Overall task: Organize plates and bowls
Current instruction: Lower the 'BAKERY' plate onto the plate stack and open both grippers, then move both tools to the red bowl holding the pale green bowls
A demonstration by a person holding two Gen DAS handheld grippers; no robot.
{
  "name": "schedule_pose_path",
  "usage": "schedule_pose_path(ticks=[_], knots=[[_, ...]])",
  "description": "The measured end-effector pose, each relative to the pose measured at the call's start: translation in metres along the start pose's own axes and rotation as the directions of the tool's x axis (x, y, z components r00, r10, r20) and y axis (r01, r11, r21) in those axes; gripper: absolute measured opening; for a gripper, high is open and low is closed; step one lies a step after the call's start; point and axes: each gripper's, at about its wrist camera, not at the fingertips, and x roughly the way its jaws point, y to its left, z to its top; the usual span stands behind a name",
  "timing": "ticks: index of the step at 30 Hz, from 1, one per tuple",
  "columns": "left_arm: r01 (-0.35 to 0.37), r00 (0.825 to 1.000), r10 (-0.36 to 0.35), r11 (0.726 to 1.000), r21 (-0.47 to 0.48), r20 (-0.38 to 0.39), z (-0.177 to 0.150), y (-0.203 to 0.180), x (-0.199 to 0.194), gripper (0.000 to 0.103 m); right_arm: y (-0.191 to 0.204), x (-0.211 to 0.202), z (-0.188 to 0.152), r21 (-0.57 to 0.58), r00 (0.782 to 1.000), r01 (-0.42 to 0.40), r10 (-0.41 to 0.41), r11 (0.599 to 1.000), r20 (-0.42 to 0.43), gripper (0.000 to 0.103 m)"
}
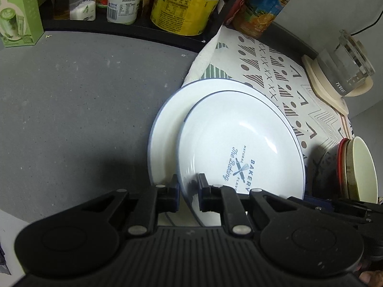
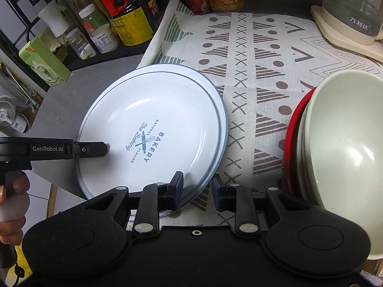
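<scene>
The left tool (image 1: 189, 192) is pinching the near rim of the upper plate (image 1: 241, 143), one finger lying inside the dish and the other outside the rim, so the plate is sitting tilted over the lower plate (image 1: 167, 119). Both white, blue-rimmed plates are resting half on the grey tabletop (image 1: 71, 107) and half on the patterned cloth (image 2: 251, 55), the upper one showing a printed "BAKERY" mark. In the right wrist view the left tool (image 2: 105, 148) is reaching in from the left side, gripped by a hand (image 2: 12, 205). The right tool (image 2: 197, 189) is standing spread, its fingers straddling the plates' near edge without closing on them. Just to the right, a stack of bowls (image 2: 342, 143) is leaning on its side on the cloth, a pale one in front and a red one behind. Bottles and jars (image 1: 184, 7) are lining the back shelf.
</scene>
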Motion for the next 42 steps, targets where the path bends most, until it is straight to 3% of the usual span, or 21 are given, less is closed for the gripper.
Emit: schedule_pose_path(ticks=[13, 16, 18, 20, 24, 26, 29, 32, 34, 42], knots=[[-0.061, 0.998, 0.061, 0.997, 0.048, 0.001, 0.01, -0.011, -0.015, 0.018, -0.015, -0.053, 0.023, 0.031, 0.986, -0.067, 0.062, 0.997, 0.154, 0.03], [-0.05, 0.998, 0.049, 0.998, 0.049, 0.028, 0.017, -0.015, -0.026, 0.031, -0.025, -0.071, 0.031, 0.049, 0.975, -0.064, 0.052, 0.997, 0.215, 0.042], [-0.055, 0.998, 0.053, 0.997, 0.055, 0.045, 0.023, -0.02, -0.032, 0.056, -0.035, -0.08, 0.034, 0.067, 0.968, -0.059, 0.04, 0.996, 0.25, 0.045], [-0.058, 0.997, 0.054, 0.996, 0.062, 0.061, 0.029, -0.028, -0.037, 0.065, -0.045, -0.089, 0.035, 0.087, 0.961, -0.051, 0.026, 0.995, 0.276, 0.049], [-0.036, 0.997, 0.029, 0.994, 0.099, 0.073, 0.037, -0.048, -0.041, 0.069, -0.064, -0.1, 0.033, 0.138, 0.951, -0.03, -0.014, 0.99, 0.31, 0.057], [-0.025, 0.997, 0.016, 0.992, 0.124, 0.078, 0.04, -0.06, -0.041, 0.071, -0.072, -0.104, 0.03, 0.161, 0.946, -0.019, -0.034, 0.987, 0.322, 0.068], [0.006, 0.996, -0.019, 0.989, 0.148, 0.086, 0.043, -0.076, -0.041, 0.083, -0.081, -0.11, 0.023, 0.189, 0.938, -0.007, -0.059, 0.982, 0.341, 0.08], [0.02, 0.996, -0.035, 0.985, 0.173, 0.083, 0.042, -0.091, -0.039, 0.084, -0.088, -0.116, 0.016, 0.212, 0.924, -0.015, -0.067, 0.977, 0.375, 0.094], [0.033, 0.996, -0.048, 0.981, 0.191, 0.076, 0.041, -0.101, -0.037, 0.084, -0.093, -0.12, 0.012, 0.229, 0.918, 0.003, -0.094, 0.973, 0.386, 0.097], [0.096, 0.993, -0.112, 0.964, 0.248, 0.048, 0.035, -0.136, -0.027, 0.084, -0.121, -0.124, -0.006, 0.323, 0.913, 0.057, -0.18, 0.945, 0.367, 0.101]])
